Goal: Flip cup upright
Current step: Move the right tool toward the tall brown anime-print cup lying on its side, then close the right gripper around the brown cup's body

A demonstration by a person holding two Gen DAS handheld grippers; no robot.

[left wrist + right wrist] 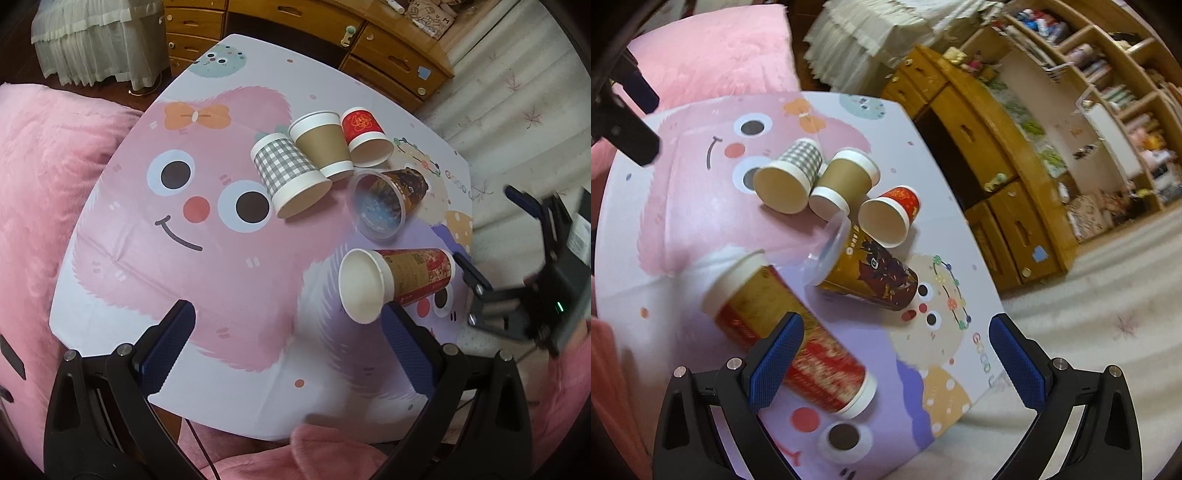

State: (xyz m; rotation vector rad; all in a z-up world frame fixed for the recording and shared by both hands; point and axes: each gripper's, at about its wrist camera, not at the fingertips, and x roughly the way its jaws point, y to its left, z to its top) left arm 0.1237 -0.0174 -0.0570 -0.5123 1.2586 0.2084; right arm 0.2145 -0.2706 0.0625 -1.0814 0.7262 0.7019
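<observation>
Several paper cups lie on their sides on the cartoon-print table (221,266). Nearest is a tall red and gold cup (399,280), also in the right wrist view (790,328). Behind it lie a dark printed plastic cup (388,199) (871,277), a grey checked cup (288,173) (792,173), a brown cup (325,147) (846,181) and a small red cup (365,136) (890,214). My left gripper (288,347) is open and empty over the table's near edge. My right gripper (897,362) is open, just behind the tall cup's base; it also shows in the left wrist view (491,236).
A wooden dresser (332,40) stands behind the table, with shelves of clutter (1108,110) to the right. A pink furry cushion (48,166) lies left of the table. Pale patterned bedding (1089,332) lies right of the table.
</observation>
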